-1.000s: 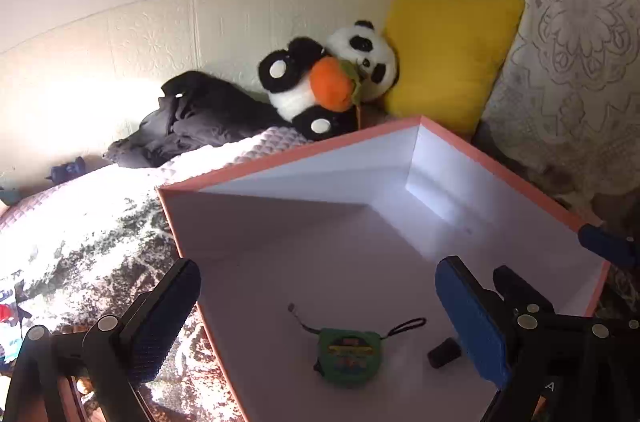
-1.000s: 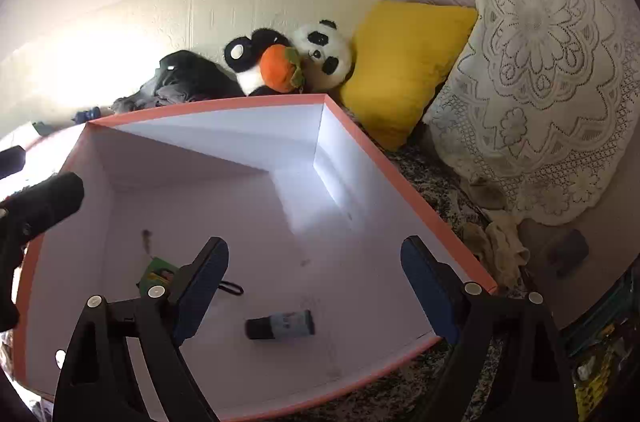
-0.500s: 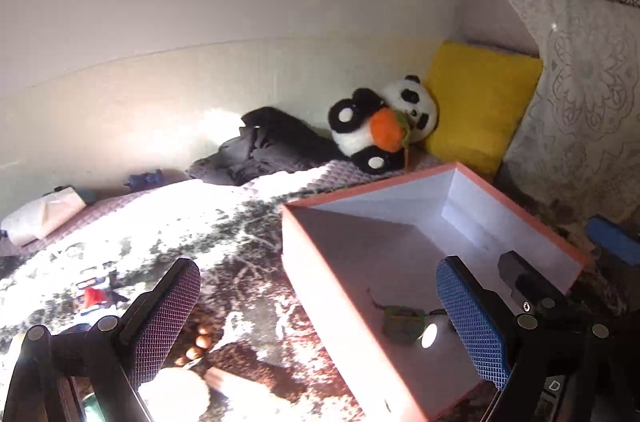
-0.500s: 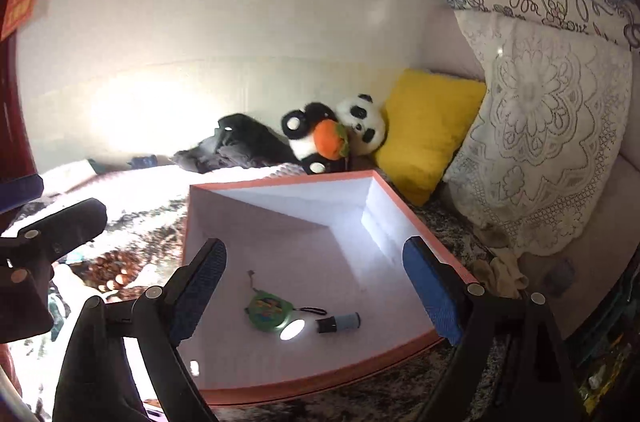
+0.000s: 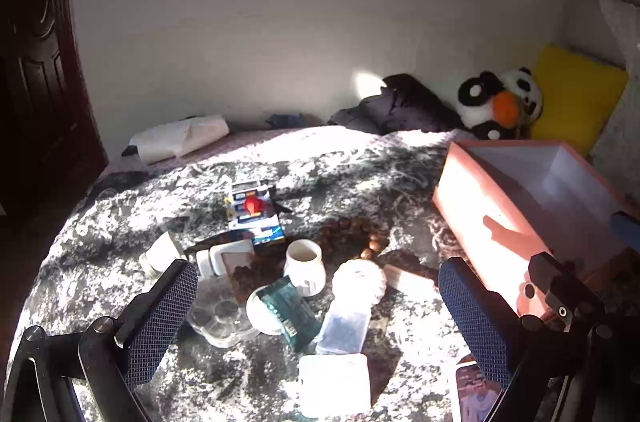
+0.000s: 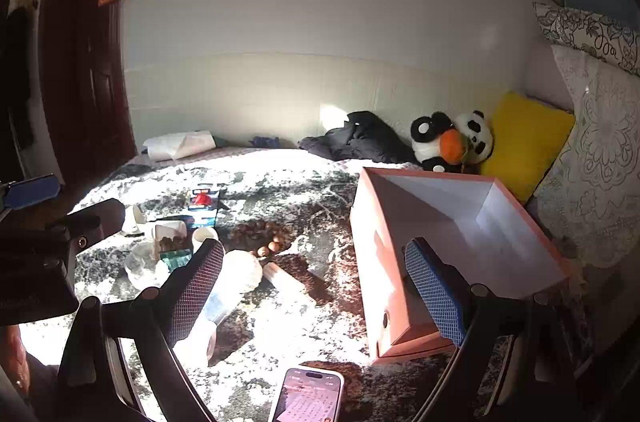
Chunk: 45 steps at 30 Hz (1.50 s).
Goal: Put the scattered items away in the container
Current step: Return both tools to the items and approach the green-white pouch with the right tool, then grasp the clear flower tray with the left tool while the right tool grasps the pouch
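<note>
Your left gripper [image 5: 318,318] and right gripper [image 6: 316,290] both hang with jaws apart and empty above the scattered items [image 5: 280,286] on the marbled blanket [image 5: 360,174], left of the pink box [image 6: 460,218].

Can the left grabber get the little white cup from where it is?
Probably yes. The left gripper is open and empty, and the white cup stands upright ahead of it. A teal packet and a clear dish crowd its near side, so coming from above looks easiest.
</note>
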### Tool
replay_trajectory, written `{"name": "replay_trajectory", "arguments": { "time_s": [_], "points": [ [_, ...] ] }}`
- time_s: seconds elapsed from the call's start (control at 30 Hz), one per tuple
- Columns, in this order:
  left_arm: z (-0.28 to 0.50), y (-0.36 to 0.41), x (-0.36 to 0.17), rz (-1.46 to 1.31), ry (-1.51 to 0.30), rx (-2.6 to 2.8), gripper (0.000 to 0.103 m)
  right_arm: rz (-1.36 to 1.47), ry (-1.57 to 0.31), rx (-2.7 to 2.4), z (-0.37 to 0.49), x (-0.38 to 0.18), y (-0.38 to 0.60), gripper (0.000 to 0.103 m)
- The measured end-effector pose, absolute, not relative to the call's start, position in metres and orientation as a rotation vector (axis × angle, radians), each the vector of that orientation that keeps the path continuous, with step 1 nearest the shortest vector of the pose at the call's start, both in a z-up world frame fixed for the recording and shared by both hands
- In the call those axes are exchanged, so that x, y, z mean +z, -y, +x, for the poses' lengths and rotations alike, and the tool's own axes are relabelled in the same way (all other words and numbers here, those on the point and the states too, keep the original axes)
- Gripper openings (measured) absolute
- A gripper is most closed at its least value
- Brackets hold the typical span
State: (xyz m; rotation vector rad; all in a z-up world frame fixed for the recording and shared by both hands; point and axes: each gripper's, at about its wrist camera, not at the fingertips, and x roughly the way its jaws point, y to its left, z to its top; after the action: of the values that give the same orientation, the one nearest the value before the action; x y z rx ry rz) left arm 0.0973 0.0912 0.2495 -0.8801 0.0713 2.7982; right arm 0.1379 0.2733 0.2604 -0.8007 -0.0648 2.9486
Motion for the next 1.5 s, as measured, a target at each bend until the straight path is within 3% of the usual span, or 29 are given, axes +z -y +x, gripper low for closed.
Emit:
{"name": "replay_trajectory", "arguments": {
  "time_s": [0.43,1.07,1.5],
  "points": [
    [0.106,-0.013,0.176,-1.137,-0.004,2.808,0.100,-1.080,0.117,2.981,0.136,0.188,-0.197,0.095],
    [0.039,0.007,0.103,-1.290,0.065,2.697,0.100,-1.372,0.088,2.873,0.086,0.095,-0.160,0.095],
    [-0.012,-0.012,0.060,-1.327,-0.145,2.563,0.100,-1.455,0.098,2.780,0.067,0.056,-0.150,0.095]
  ]
}}
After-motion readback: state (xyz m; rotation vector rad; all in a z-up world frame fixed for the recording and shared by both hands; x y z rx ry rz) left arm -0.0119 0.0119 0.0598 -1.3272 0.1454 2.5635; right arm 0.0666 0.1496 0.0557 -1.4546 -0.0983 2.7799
